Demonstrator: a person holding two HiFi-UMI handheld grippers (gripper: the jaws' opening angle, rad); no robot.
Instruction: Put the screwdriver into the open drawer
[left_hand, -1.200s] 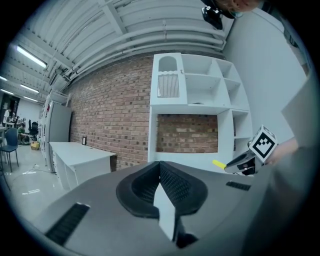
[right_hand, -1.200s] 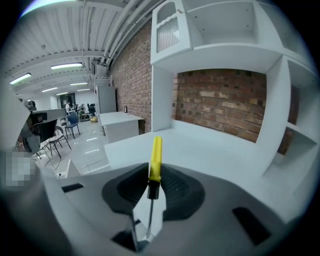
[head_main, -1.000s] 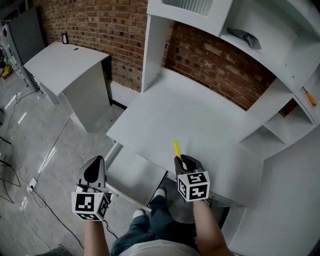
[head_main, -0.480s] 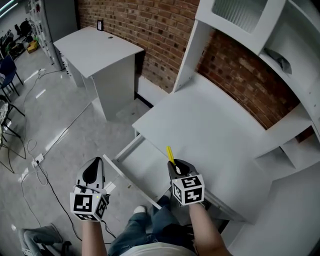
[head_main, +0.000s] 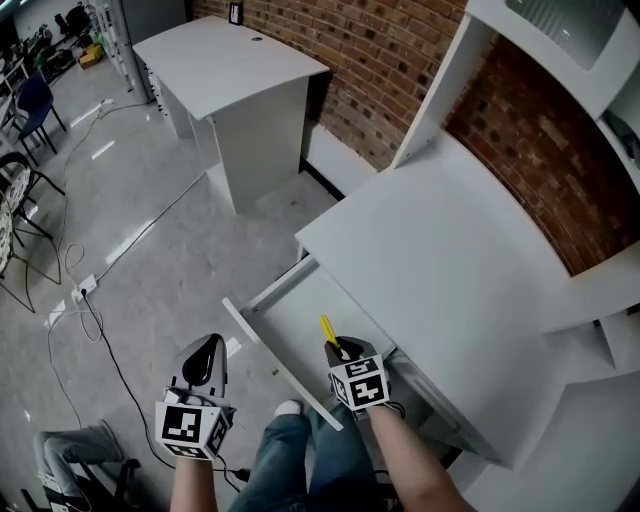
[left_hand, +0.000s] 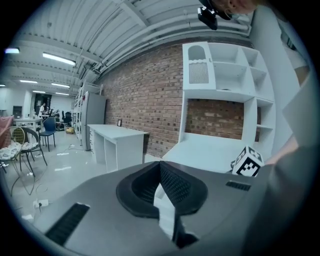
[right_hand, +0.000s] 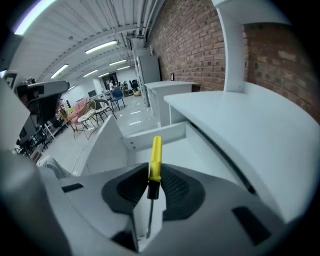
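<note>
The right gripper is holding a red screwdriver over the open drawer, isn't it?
Almost. The screwdriver has a yellow handle, not a red one, as the right gripper view shows. The right gripper does hold it over the open drawer.

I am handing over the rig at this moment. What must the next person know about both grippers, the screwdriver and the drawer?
Left gripper: jaws together, empty, over the floor outside the drawer front.
Right gripper: shut on the screwdriver, yellow handle pointing forward, held over the open drawer.
Drawer: pulled out from under the desk.
Done: screwdriver picked up and brought to the drawer.
Left: lower it in, open the jaws, withdraw.
</note>
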